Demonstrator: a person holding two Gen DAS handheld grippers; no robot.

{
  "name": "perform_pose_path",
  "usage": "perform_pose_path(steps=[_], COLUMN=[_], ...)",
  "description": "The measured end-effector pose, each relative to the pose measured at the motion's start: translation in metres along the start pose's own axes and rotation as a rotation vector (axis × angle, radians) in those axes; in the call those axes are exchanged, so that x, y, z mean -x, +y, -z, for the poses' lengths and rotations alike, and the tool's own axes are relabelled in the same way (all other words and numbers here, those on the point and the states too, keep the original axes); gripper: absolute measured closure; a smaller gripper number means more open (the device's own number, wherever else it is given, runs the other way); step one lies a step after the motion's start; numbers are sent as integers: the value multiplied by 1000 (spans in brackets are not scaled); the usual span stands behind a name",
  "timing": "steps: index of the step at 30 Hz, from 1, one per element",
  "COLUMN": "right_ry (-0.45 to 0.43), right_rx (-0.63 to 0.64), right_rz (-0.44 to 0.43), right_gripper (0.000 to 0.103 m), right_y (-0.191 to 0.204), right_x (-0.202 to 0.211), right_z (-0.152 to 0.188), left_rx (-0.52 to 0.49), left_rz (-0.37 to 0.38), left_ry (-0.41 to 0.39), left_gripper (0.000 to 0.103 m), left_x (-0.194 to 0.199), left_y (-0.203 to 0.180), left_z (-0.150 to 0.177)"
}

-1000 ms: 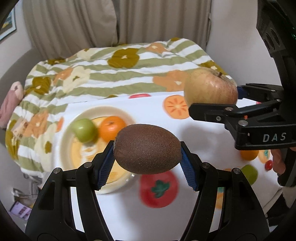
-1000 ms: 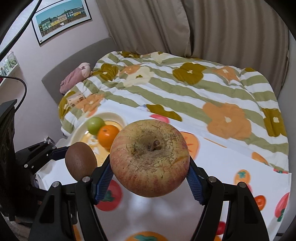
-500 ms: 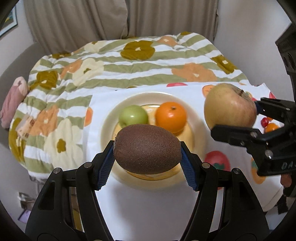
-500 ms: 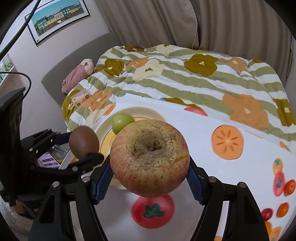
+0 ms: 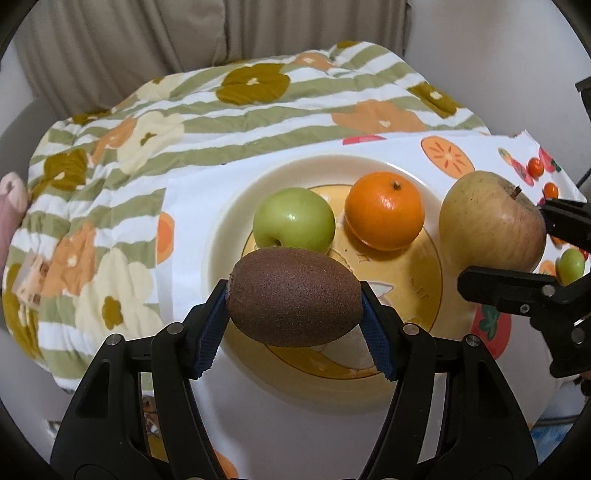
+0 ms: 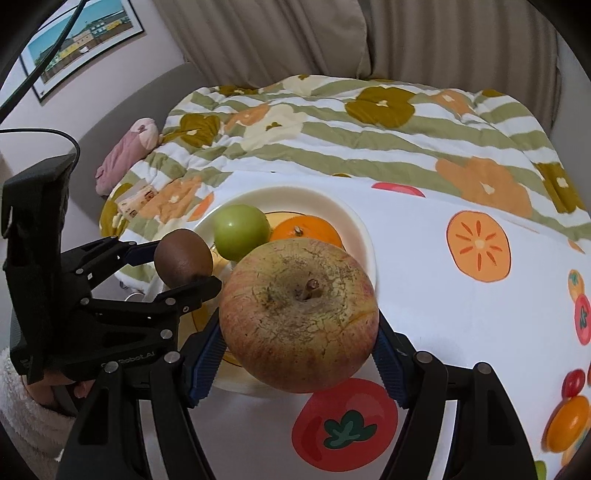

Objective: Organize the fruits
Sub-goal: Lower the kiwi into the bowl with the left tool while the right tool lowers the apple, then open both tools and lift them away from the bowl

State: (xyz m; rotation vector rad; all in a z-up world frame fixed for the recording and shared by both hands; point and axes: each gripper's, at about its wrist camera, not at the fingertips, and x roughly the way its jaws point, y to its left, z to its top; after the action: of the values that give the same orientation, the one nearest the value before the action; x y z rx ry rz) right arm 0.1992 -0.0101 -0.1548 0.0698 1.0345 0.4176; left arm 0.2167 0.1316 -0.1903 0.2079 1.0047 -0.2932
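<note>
My left gripper (image 5: 294, 325) is shut on a brown kiwi (image 5: 293, 297), held above the near part of a cream and yellow plate (image 5: 229, 229). On that plate lie a green apple (image 5: 294, 219) and an orange (image 5: 384, 210). My right gripper (image 6: 299, 347) is shut on a large yellow-red apple (image 6: 299, 314), held over the plate's right edge (image 6: 364, 236). That apple (image 5: 491, 223) and the right gripper (image 5: 535, 254) show at the right of the left wrist view. From the right wrist, the left gripper (image 6: 184, 266) with the kiwi (image 6: 183, 258) is at the left.
The plate stands on a white cloth printed with fruits (image 6: 461, 302), spread over a low table. Behind it lies a striped flowered quilt (image 5: 240, 110) on a sofa, with curtains (image 6: 406, 33) beyond. A pink soft item (image 6: 125, 155) lies at the quilt's left end.
Both grippers have moved left and down toward the plate, each still holding its fruit. The plate has grown larger and come to the centre of both views.
</note>
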Motion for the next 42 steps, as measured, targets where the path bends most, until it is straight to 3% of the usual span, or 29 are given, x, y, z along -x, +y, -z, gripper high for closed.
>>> perform_pose_path(steps=[18, 23, 29, 42], right_ry=[4, 10, 23, 81], right_rx=[-25, -25, -18, 124], right_rz=[38, 45, 45, 53], right_gripper=[34, 34, 34, 34], right_y=[4, 4, 5, 25], right_x=[-2, 0, 0, -34], right_z=[4, 4, 5, 1], left_rx=[-76, -87, -60, -14], left_rz=[45, 42, 47, 0], left_ry=[58, 5, -13, -2], left_gripper=[30, 0, 0, 0], left_x=[-9, 4, 18, 38], left_y=[-3, -6, 3, 27], left_z=[14, 15, 18, 35])
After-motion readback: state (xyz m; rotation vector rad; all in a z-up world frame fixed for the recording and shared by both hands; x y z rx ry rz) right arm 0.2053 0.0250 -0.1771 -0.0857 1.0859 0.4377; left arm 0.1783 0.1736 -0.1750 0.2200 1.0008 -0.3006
